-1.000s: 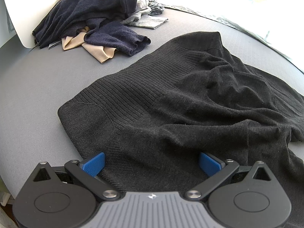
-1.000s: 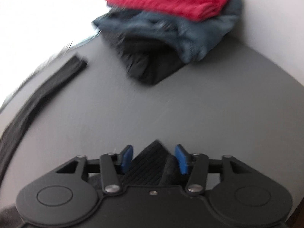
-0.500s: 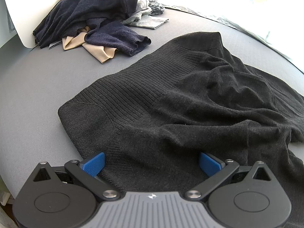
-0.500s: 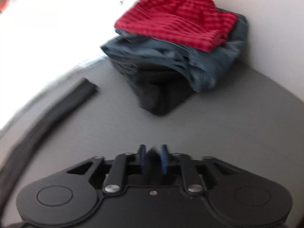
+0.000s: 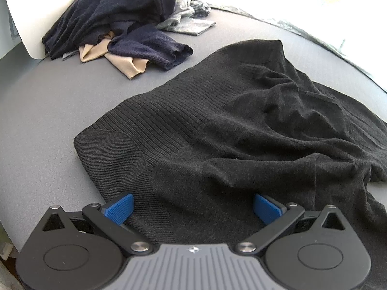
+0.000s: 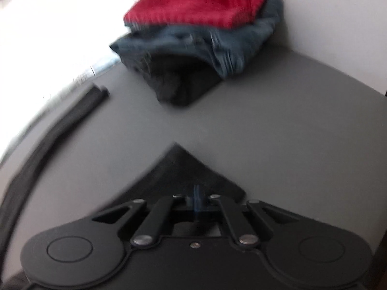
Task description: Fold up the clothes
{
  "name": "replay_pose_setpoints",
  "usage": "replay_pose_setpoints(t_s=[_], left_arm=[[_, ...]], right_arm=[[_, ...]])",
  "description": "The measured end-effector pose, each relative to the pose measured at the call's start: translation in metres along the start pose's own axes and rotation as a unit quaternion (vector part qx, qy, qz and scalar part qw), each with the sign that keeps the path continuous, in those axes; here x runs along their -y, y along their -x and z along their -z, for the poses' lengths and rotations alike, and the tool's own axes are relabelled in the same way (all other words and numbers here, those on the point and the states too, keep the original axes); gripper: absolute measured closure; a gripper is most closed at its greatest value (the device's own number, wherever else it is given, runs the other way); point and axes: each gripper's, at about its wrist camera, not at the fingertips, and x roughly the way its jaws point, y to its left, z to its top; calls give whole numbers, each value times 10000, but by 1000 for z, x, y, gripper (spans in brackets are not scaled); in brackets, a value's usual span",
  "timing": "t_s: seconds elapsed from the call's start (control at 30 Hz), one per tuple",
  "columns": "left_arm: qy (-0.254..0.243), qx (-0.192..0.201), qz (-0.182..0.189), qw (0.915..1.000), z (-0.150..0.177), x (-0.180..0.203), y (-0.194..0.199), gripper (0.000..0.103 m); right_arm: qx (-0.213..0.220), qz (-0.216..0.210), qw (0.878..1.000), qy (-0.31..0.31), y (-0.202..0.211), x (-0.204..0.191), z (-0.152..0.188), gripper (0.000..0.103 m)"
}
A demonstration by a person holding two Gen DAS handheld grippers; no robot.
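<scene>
A black knit sweater (image 5: 229, 125) lies rumpled across the grey surface (image 5: 48, 101) in the left wrist view. My left gripper (image 5: 193, 206) hovers over its near hem, wide open, blue pads on either side of the ribbed cloth without pressing it. In the right wrist view my right gripper (image 6: 197, 197) is shut on a pointed corner of the black sweater (image 6: 179, 166), which sticks out past the pads. The sweater's long black sleeve (image 6: 60, 130) trails off to the left.
A heap of unfolded clothes, navy (image 5: 116, 17), tan (image 5: 121, 59) and grey, sits at the far left. A folded stack, red (image 6: 193, 4) on blue denim (image 6: 200, 43) on black, stands against the white wall at the far right.
The right gripper's jaws closed onto the sweater corner and the hand shifted, so the folded stack now sits higher in its view. The left gripper stayed still and open.
</scene>
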Motion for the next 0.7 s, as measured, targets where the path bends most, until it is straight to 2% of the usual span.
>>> replay_pose_setpoints(t_s=[0.1,0.17,0.3,0.4,0.47,0.6,0.7], left_arm=[[22,-243,28,9997,-9,-3,0,0],[147,-203,3,9997,-12,-9,4,0],[363,-272,-23,9990,-17,-21,8,0],[411,-193,155,9988,-21,-25,11,0],[335,-136,143,9992,-25,-22,12,0],[223,3,283,9993,-41,-11,12,0],[138,152,462,9987,-57,0,9,0]], right_arm=[[543,496,9972,102,19,-3,-13,103],[762,756,9942,67,29,4,-27,103],[526,1123,9921,212,23,18,-47,103],[320,724,9968,91,16,16,-49,99],[194,421,9989,65,10,7,-47,94],[90,165,9991,383,-5,-31,-42,83],[-99,-185,9980,605,-21,-62,-44,69]])
